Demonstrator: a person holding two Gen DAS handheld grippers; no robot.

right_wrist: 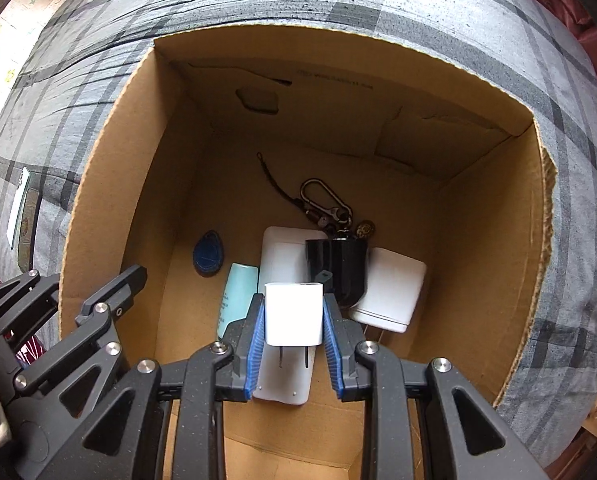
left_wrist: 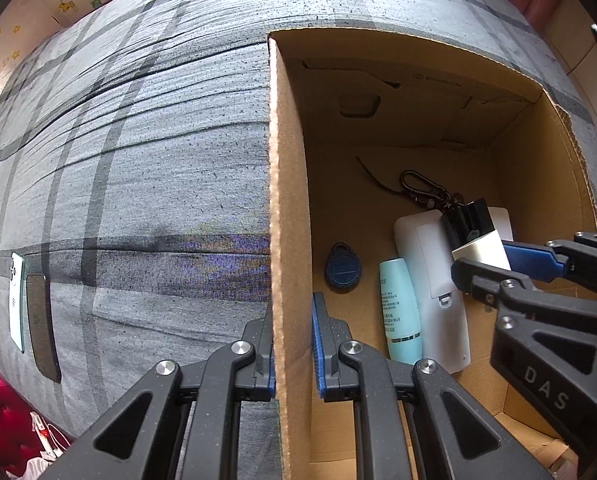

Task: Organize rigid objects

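Note:
An open cardboard box (left_wrist: 290, 200) stands on a grey plaid bedsheet. My left gripper (left_wrist: 292, 314) is shut on the box's left wall, one finger inside and one outside. Over the box's inside, my right gripper (right_wrist: 293, 300) points down and is shut on a white plug charger (right_wrist: 293, 314), prongs toward the camera. In the left wrist view the right gripper (left_wrist: 494, 258) enters from the right with the charger (left_wrist: 484, 250). On the box floor lie a blue key fob (right_wrist: 207, 254), a teal tube (right_wrist: 237, 296), a white flat device (right_wrist: 286, 248), a black item (right_wrist: 340, 268), a white adapter (right_wrist: 390, 292) and a carabiner with keys (right_wrist: 322, 196).
A white phone (left_wrist: 16, 300) and a brown flat object (left_wrist: 42, 328) lie on the bedsheet (left_wrist: 158, 160) left of the box. Red fabric (left_wrist: 2, 420) shows at the lower left. The box walls (right_wrist: 530, 240) rise high around the right gripper. A black strap (right_wrist: 276, 184) lies near the carabiner.

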